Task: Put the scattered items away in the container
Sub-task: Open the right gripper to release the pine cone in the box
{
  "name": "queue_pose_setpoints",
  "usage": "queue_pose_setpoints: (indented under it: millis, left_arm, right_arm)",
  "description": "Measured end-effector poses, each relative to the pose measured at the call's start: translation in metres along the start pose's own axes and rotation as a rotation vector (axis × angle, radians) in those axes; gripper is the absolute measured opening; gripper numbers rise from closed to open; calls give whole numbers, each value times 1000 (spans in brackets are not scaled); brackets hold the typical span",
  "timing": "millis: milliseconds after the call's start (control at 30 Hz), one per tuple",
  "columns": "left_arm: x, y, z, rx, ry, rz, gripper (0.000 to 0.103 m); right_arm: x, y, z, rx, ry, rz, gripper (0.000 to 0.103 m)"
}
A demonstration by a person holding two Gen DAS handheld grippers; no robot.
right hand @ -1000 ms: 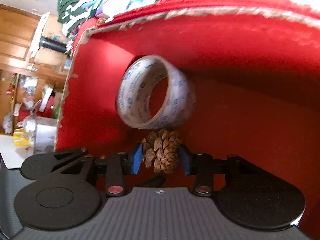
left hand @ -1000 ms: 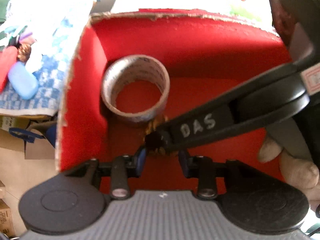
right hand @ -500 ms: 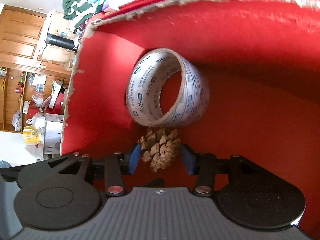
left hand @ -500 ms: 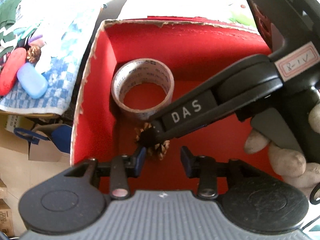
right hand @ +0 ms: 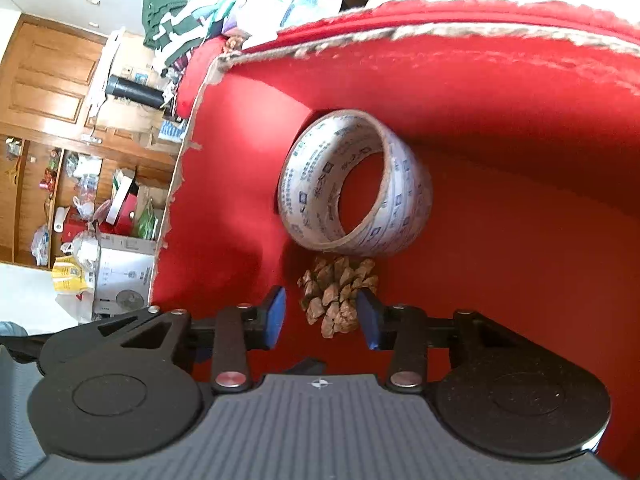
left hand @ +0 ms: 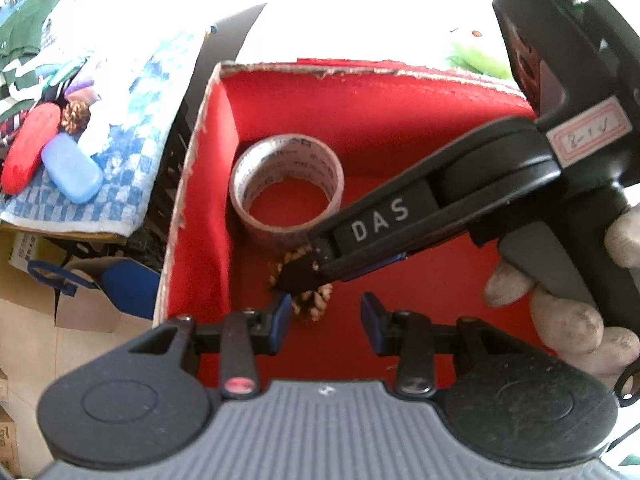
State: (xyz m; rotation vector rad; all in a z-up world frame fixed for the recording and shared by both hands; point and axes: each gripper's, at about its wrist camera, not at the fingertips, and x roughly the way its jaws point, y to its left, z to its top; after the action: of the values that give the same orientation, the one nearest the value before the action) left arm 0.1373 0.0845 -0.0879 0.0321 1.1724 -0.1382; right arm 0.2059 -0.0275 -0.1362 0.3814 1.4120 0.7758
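A red-lined cardboard box (left hand: 360, 92) (right hand: 500, 80) holds a roll of printed tape (left hand: 286, 184) (right hand: 352, 184) and a brown pine cone (left hand: 316, 304) (right hand: 340, 296) just in front of it. My right gripper (right hand: 322, 316) (left hand: 304, 276) reaches into the box with the cone between its blue pads. Its jaws are closing, and a gap still shows beside the left pad. My left gripper (left hand: 324, 320) hovers over the box's near left corner, open, with nothing between its fingers. A gloved hand (left hand: 560, 312) holds the right gripper.
Left of the box, on a blue checked cloth (left hand: 120, 184), lie a red oval case (left hand: 28, 148), a pale blue case (left hand: 72, 168) and a second pine cone (left hand: 74, 114). Cardboard boxes (left hand: 32, 280) stand below. A cluttered shelf and wooden door (right hand: 48, 80) are in the background.
The right gripper's pads have let go of the pine cone, which now lies on the box floor beside the tape. The left gripper has drawn back, showing more of the box.
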Motion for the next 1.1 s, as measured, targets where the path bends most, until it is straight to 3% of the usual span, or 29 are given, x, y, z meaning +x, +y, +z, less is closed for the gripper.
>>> queue_pose_setpoints:
  millis: [233, 667, 833, 1100]
  left_arm:
    - [-5, -4, -3, -14, -2, 6, 41]
    - [3, -4, -10, -7, 8, 15, 49]
    - [6, -6, -14, 3, 12, 32, 51]
    - [9, -10, -20, 15, 7, 42, 57]
  right_arm:
    - [-16, -7, -4, 17, -69, -9, 44]
    - [-51, -16, -38, 22, -266, -229, 50]
    - [-56, -23, -40, 78, -351, -206, 50]
    - [-60, -32, -43, 138, -397, -165, 49]
